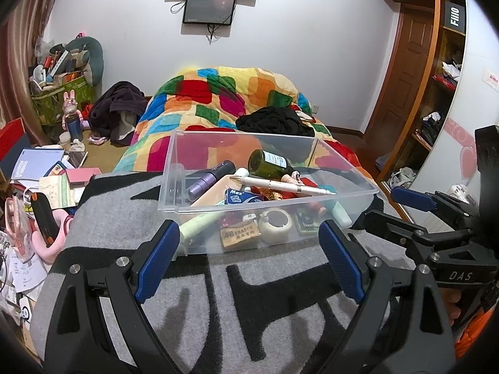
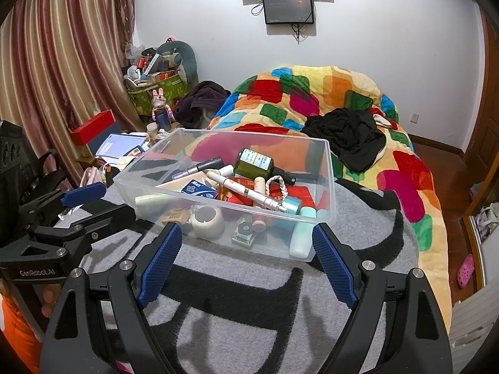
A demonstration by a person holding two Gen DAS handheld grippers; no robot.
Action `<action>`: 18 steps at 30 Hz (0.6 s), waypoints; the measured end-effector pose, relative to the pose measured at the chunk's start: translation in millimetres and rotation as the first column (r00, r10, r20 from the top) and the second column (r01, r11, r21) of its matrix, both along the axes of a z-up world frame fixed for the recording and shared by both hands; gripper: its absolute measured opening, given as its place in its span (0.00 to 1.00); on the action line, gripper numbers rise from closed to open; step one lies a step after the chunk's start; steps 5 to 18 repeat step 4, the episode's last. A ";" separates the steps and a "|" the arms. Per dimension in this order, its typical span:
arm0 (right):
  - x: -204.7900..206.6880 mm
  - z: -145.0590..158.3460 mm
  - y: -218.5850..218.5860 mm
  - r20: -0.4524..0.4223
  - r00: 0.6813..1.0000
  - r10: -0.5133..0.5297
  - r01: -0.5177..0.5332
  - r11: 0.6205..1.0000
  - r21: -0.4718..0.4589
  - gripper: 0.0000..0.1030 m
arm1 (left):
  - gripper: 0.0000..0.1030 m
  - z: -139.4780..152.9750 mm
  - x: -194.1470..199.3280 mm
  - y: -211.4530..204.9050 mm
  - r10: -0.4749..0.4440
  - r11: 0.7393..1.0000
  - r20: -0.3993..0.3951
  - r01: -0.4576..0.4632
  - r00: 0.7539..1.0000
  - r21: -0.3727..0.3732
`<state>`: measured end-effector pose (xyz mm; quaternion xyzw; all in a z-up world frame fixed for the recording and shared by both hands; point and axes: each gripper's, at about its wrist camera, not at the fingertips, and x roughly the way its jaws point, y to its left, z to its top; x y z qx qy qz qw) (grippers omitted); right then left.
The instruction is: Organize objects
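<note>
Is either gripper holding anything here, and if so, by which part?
Nothing is held. The left gripper and right gripper stand open, short of the clear plastic bin of small items.

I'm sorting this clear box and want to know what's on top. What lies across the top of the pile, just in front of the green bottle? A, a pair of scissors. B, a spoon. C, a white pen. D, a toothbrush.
C: a long white pen lies across the heap in the clear box, right in front of the tipped green bottle.
</note>
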<state>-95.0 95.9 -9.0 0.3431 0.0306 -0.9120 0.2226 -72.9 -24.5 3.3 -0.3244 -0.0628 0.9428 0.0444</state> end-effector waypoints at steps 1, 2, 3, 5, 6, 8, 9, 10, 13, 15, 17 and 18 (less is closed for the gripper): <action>-0.2 -0.1 0.2 0.000 1.000 0.000 0.000 1.000 -0.001 0.81 | 0.89 0.1 0.0 1.0 -0.002 1.000 -0.001 0.002 1.000 -0.003; -0.2 0.0 0.2 0.000 1.000 0.000 0.000 1.000 -0.001 0.81 | 0.89 0.2 0.1 1.2 -0.004 1.000 0.000 0.004 1.000 -0.005; -0.2 -0.1 -0.1 0.000 1.000 -0.001 0.001 1.000 -0.002 0.81 | 0.89 0.2 0.1 2.1 -0.007 1.000 0.002 0.007 1.000 -0.007; -0.2 -0.1 0.1 0.002 1.000 -0.001 0.001 1.000 -0.001 0.81 | 0.89 0.6 0.6 2.2 -0.007 1.000 0.005 0.007 1.000 -0.010; -0.2 -0.1 0.1 0.002 1.000 -0.001 0.001 1.000 -0.001 0.81 | 0.89 0.6 0.6 2.2 -0.007 1.000 0.005 0.007 1.000 -0.010; -0.2 -0.1 0.1 0.002 1.000 -0.001 0.001 1.000 -0.001 0.81 | 0.89 0.6 0.6 2.2 -0.007 1.000 0.005 0.007 1.000 -0.010; -0.2 -0.1 0.1 0.002 1.000 -0.001 0.001 1.000 -0.001 0.81 | 0.89 0.6 0.6 2.2 -0.007 1.000 0.005 0.007 1.000 -0.010; -0.2 -0.1 0.1 0.002 1.000 -0.001 0.001 1.000 -0.001 0.81 | 0.89 0.6 0.6 2.2 -0.007 1.000 0.005 0.007 1.000 -0.010; -0.2 -0.1 0.1 0.002 1.000 -0.001 0.001 1.000 -0.001 0.81 | 0.89 0.6 0.6 2.2 -0.007 1.000 0.005 0.007 1.000 -0.010; -0.2 -0.1 0.1 0.002 1.000 -0.001 0.001 1.000 -0.001 0.81 | 0.89 0.6 0.6 2.2 -0.007 1.000 0.005 0.007 1.000 -0.010; -0.2 -0.1 0.1 0.002 1.000 -0.001 0.001 1.000 -0.001 0.81 | 0.89 0.6 0.6 2.2 -0.007 1.000 0.005 0.007 1.000 -0.010; -0.2 -0.1 0.1 0.002 1.000 -0.001 0.001 1.000 -0.001 0.81 | 0.89 0.6 0.6 2.2 -0.007 1.000 0.005 0.007 1.000 -0.010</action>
